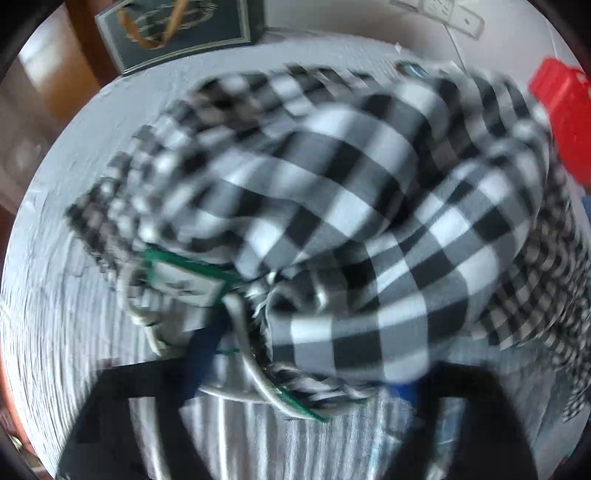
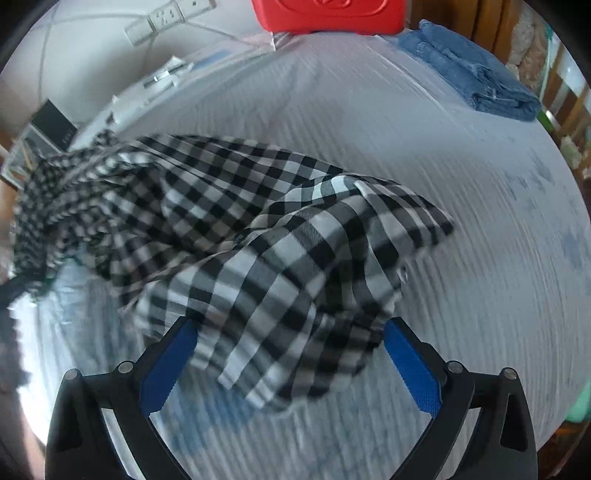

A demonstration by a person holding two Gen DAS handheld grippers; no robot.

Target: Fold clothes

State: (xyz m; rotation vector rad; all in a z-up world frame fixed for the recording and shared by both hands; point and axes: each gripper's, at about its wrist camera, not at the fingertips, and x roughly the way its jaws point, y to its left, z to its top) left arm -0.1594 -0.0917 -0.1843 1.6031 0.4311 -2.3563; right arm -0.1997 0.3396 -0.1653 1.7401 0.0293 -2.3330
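Observation:
A black-and-white checked garment [image 2: 229, 229] lies bunched on the pale striped table cover [image 2: 461, 221]. My right gripper [image 2: 291, 354] is open, its blue pads [image 2: 413, 369] standing either side of the garment's near corner, which drapes between them. In the left wrist view the same garment [image 1: 332, 192] fills the frame, blurred by motion. It hangs over my left gripper [image 1: 295, 384]. A paper tag with a green edge [image 1: 184, 280] and a white cord dangle from it. The cloth hides the left fingers, so I cannot tell how the jaws stand.
A folded blue towel [image 2: 476, 77] lies at the far right of the table. A red box [image 2: 328, 14] stands at the far edge, also in the left view [image 1: 561, 118]. A white power strip [image 2: 166, 18] and a dark framed picture [image 1: 173, 33] are beyond.

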